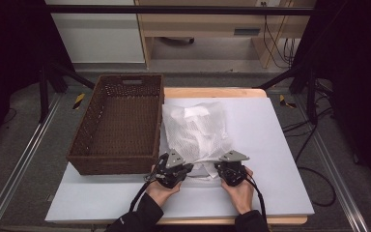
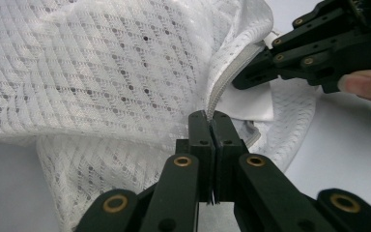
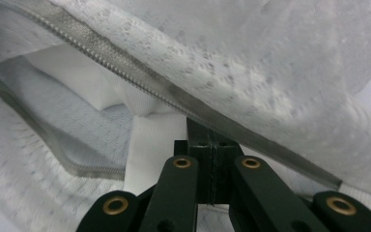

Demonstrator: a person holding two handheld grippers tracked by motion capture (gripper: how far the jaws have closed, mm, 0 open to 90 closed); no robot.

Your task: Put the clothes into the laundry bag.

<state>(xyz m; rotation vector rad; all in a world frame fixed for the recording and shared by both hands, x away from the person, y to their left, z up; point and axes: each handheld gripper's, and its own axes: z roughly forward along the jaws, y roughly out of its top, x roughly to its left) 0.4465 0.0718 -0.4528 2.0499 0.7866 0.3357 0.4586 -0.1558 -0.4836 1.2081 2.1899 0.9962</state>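
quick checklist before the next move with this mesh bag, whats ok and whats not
1. Left gripper shut on the zipper edge of the mesh laundry bag: ok.
2. Right gripper shut at the upper zipper edge: jaws closed, but whether the edge is pinched: cannot tell.
3. Bag mouth open, white cloth inside it: ok.
4. Wicker basket beside the bag, nothing in it: ok.
5. Bag wholly on the table sheet: ok.
6. Cables away from the bag: ok.
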